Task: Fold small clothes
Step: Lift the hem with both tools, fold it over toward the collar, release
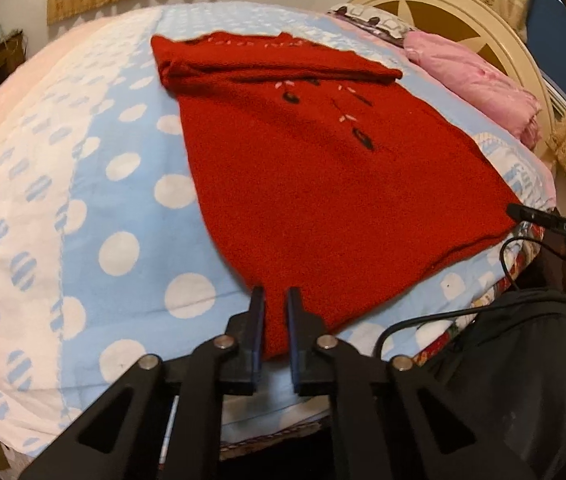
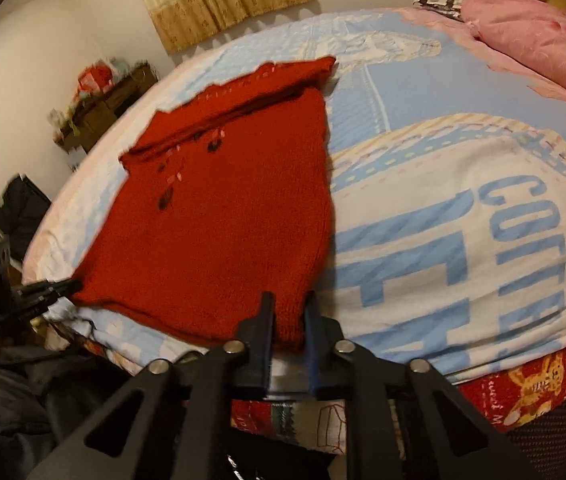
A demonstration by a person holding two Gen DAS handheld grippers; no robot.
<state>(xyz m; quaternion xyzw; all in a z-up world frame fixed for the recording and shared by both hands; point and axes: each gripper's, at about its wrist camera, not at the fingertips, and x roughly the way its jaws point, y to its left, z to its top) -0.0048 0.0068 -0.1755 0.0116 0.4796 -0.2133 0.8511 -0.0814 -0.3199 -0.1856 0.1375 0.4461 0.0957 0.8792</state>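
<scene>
On the bed, both grippers' jaws pinch the red sweater's (image 1: 323, 184) hem

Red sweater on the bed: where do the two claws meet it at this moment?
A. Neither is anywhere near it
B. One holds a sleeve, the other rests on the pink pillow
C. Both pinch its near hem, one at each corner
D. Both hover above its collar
C: the left claw and the right claw are each closed on a near hem corner of the red sweater, which lies flat on the bed cover.
</scene>
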